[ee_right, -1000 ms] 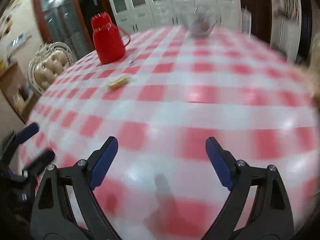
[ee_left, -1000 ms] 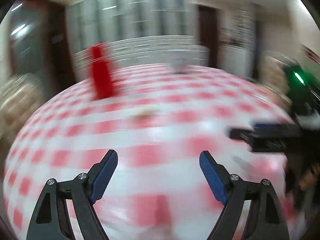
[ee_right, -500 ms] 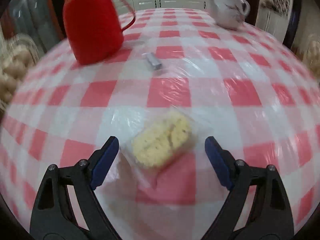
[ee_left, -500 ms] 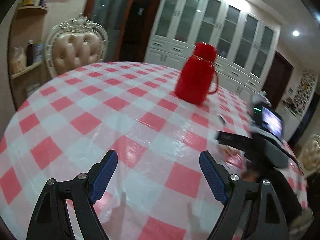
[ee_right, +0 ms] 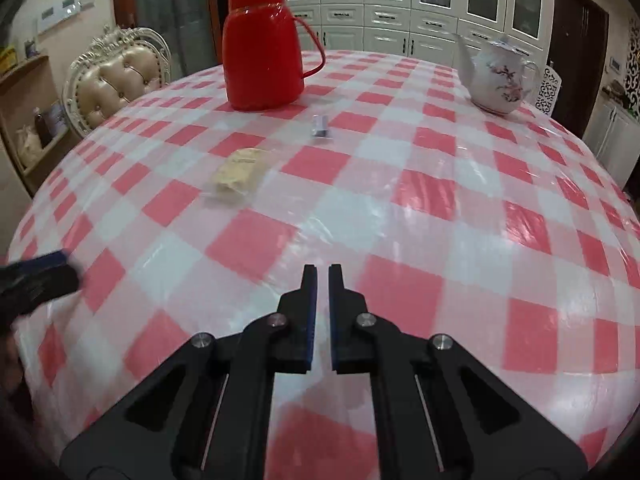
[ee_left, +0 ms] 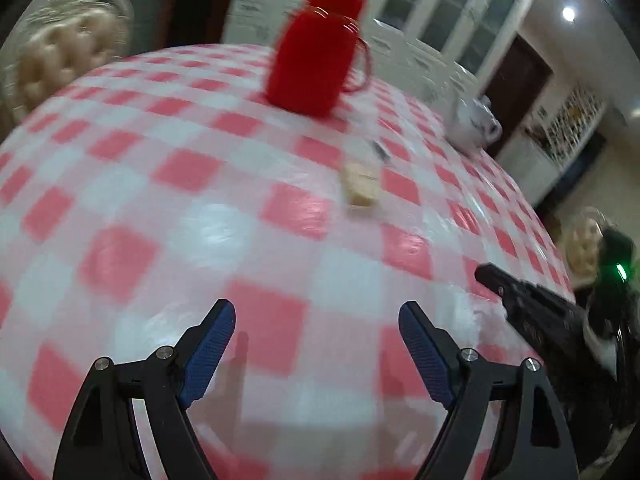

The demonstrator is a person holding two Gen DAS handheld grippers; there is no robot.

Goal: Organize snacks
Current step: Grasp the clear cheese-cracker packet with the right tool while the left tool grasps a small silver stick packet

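Nearest the lens in the right wrist view, the right gripper (ee_right: 322, 276) has just drawn its blue-padded jaws together until only a thin slit is left, and nothing lies between them; they hover over a bare patch of the red-and-white checked plastic tablecloth (ee_right: 420, 216). The left gripper (ee_left: 316, 320) stands wide apart in its own view, likewise with nothing in it, over the near part of the same cloth. Further out, well apart from both tools, lies the pale yellow crumbly snack in a clear plastic wrapper (ee_right: 240, 172), flat on the cloth, with its long axis running from near-left to far-right in the right wrist view, one narrow end pointing roughly toward the tall red plastic thermos jug with a looped handle (ee_right: 262, 44). Just beyond it lies a small silver-and-dark wrapped sweet (ee_right: 320, 126); which way its ends face is hard to read at this size. Far right stands a white porcelain teapot with a pink floral print (ee_right: 498, 78). The main risk, as I judge it, is that jaws closed this far cannot take the snack unless they are reopened first; coming in along its length rather than across it would likely crush the crumbly block or catch only the slippery film, and a reach past it could knock the jug.
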